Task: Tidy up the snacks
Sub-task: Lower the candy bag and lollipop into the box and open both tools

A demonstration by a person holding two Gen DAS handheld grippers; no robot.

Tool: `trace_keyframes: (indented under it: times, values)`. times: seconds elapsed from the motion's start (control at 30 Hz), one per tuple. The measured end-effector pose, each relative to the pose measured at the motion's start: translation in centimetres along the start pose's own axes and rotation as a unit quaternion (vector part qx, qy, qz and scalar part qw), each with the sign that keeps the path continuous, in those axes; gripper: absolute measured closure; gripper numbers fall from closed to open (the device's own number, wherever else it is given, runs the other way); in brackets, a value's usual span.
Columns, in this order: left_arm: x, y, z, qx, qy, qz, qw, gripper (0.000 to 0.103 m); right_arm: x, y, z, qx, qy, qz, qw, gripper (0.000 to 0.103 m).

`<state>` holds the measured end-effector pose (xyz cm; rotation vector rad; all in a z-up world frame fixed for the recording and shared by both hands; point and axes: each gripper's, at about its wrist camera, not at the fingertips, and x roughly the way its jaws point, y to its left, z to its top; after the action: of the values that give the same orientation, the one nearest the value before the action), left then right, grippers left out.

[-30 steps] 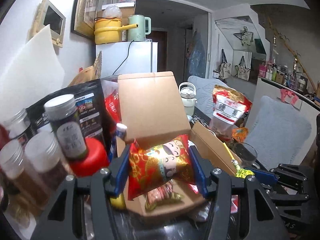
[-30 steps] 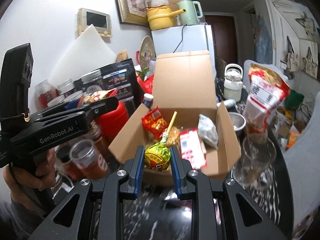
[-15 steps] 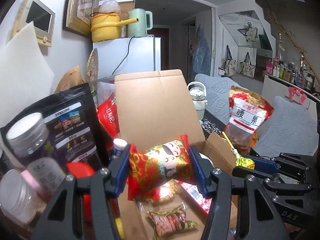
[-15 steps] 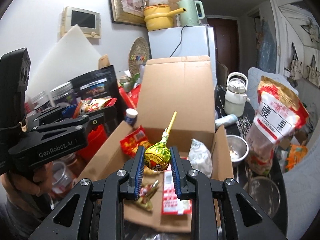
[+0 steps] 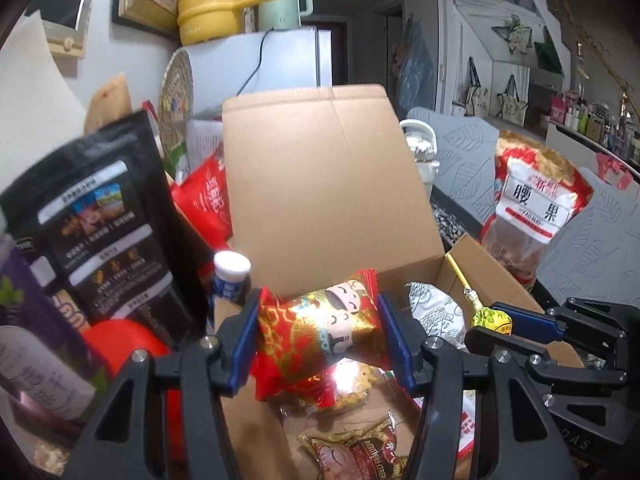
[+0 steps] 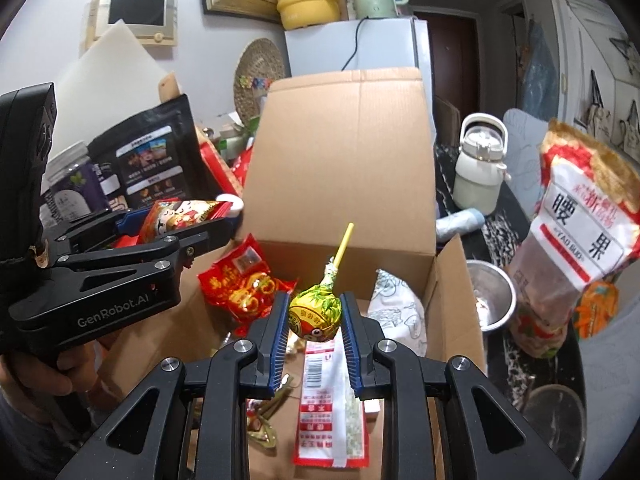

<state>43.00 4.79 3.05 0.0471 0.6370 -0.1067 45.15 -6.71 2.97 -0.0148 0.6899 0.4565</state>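
An open cardboard box [image 5: 328, 184] [image 6: 352, 168] stands ahead with several snack packets inside. My left gripper [image 5: 318, 334] is shut on a red and gold snack packet [image 5: 320, 330] and holds it over the box's left side; this packet also shows in the right wrist view [image 6: 176, 218]. My right gripper [image 6: 314, 316] is shut on a yellow-green lollipop [image 6: 316, 312] with a yellow stick, held above the box's middle. The lollipop also shows in the left wrist view [image 5: 490, 318]. Inside lie a red packet [image 6: 240, 284], a white patterned packet [image 6: 396, 308] and a red-white packet [image 6: 328, 396].
A black pouch [image 5: 100, 224] and jars [image 5: 36, 344] crowd the left of the box. A large cashew bag [image 6: 580, 240], a steel bowl [image 6: 490, 300] and a white kettle [image 6: 480, 168] stand to the right. A fridge [image 6: 360, 48] stands behind.
Both grippers have moved forward over the open box with their snacks still held. The box's inside now fills the lower part of both views.
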Motion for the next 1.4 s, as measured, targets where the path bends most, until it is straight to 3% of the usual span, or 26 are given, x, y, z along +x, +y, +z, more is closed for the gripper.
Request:
trace_keyframes:
  times: [0.47, 0.77, 0.9, 1.0, 1.17, 1.27, 1.4]
  values:
    - [4.8, -0.5, -1.5, -0.004, 0.083, 0.034, 0.9960, 0.047, 3.4, -1.5, -1.3, 0.010, 0.057, -0.014, 0.998, 0.078]
    - [7.5, 0.0, -2.3, -0.011, 0.136, 0.075, 0.9878, 0.046, 4.7, -2.0, -1.9, 0.015, 0.080, -0.033, 0.996, 0.077]
    - [7.8, -0.1, -2.7, -0.009, 0.146, 0.070, 0.9867, 0.046, 5.0, -2.3, -2.2, 0.021, 0.090, -0.033, 0.995, 0.076]
    - [8.1, -0.1, -3.0, -0.016, 0.157, 0.064, 0.9853, 0.045, 4.8, -2.3, -2.3, 0.023, 0.089, -0.034, 0.995, 0.067]
    - [9.2, -0.8, -3.1, -0.002, 0.187, 0.065, 0.9802, 0.044, 4.5, -2.1, -2.3, 0.025, 0.088, -0.034, 0.995, 0.067]
    - [9.3, -1.3, -3.3, 0.015, 0.195, 0.054, 0.9792, 0.044, 4.1, -1.9, -2.4, 0.023, 0.088, -0.039, 0.995, 0.067]
    - [8.7, -0.6, -2.9, -0.016, 0.186, 0.019, 0.9821, 0.044, 3.5, -1.8, -2.4, 0.022, 0.085, -0.045, 0.995, 0.067]
